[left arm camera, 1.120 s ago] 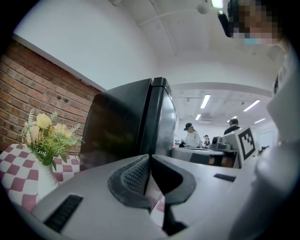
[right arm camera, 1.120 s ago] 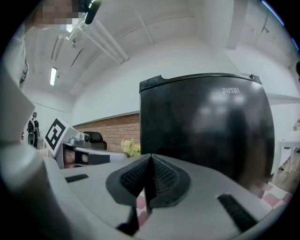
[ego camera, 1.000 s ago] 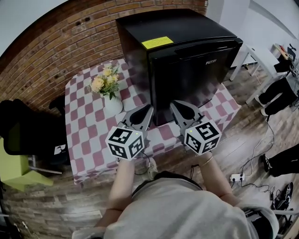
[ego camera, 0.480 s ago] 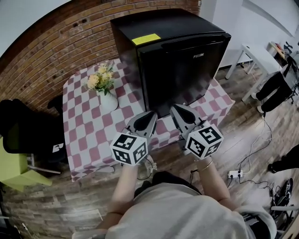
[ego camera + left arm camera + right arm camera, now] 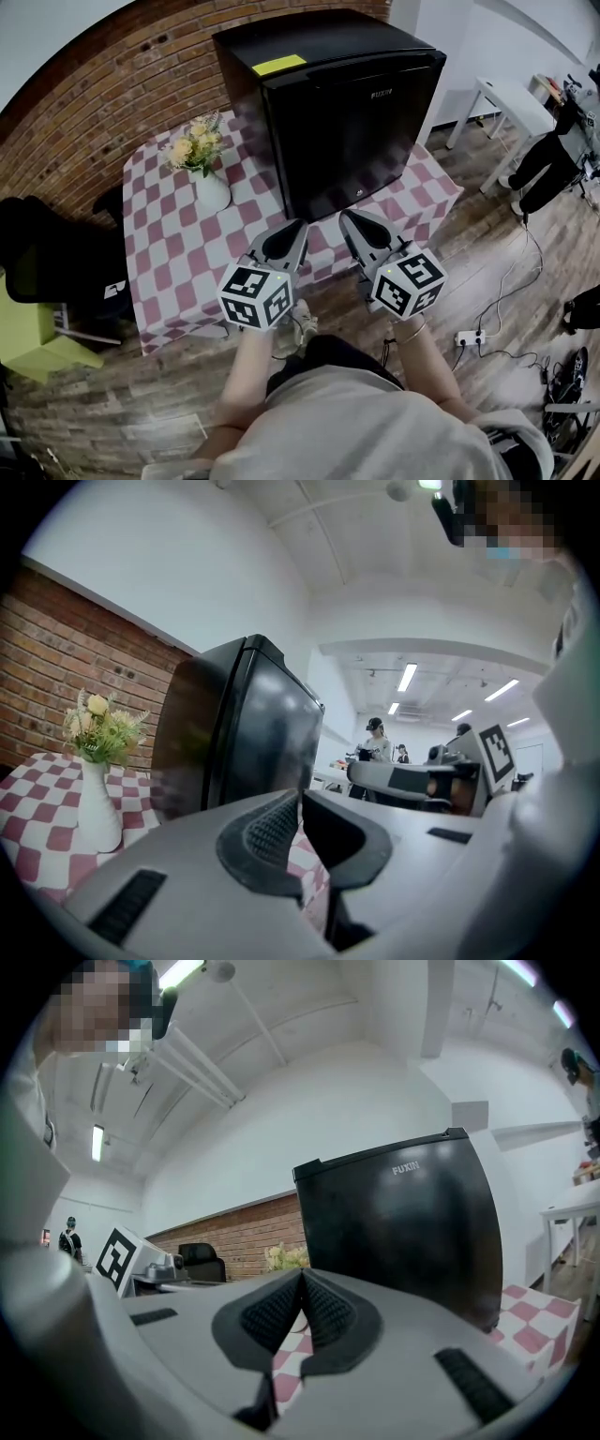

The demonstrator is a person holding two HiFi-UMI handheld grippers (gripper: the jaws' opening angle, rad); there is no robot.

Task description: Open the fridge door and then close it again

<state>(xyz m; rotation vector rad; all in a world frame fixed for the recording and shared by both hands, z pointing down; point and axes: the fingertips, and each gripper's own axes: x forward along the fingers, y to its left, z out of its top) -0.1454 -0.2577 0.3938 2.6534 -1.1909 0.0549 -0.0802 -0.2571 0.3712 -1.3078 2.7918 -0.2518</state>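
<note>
A black mini fridge (image 5: 337, 103) stands on a table with a red-and-white checked cloth (image 5: 178, 262), its door (image 5: 347, 141) closed and facing me. It also fills the left gripper view as fridge (image 5: 239, 733) and the right gripper view as fridge (image 5: 403, 1232). My left gripper (image 5: 297, 226) and right gripper (image 5: 346, 218) hang side by side in front of the table's near edge, apart from the fridge. Both are shut with nothing between the pads. The left gripper (image 5: 300, 799) and right gripper (image 5: 302, 1277) point level toward the fridge.
A white vase of yellow flowers (image 5: 202, 164) stands on the cloth left of the fridge. A black chair (image 5: 56, 253) and a green box (image 5: 23, 328) sit at the left. A white table (image 5: 502, 98), cables and a power strip (image 5: 469, 337) lie on the wooden floor at the right.
Both grippers have drawn back from the fridge door toward me, past the table's near edge. The fridge now sits further off in the head view. The jaws stayed shut.
</note>
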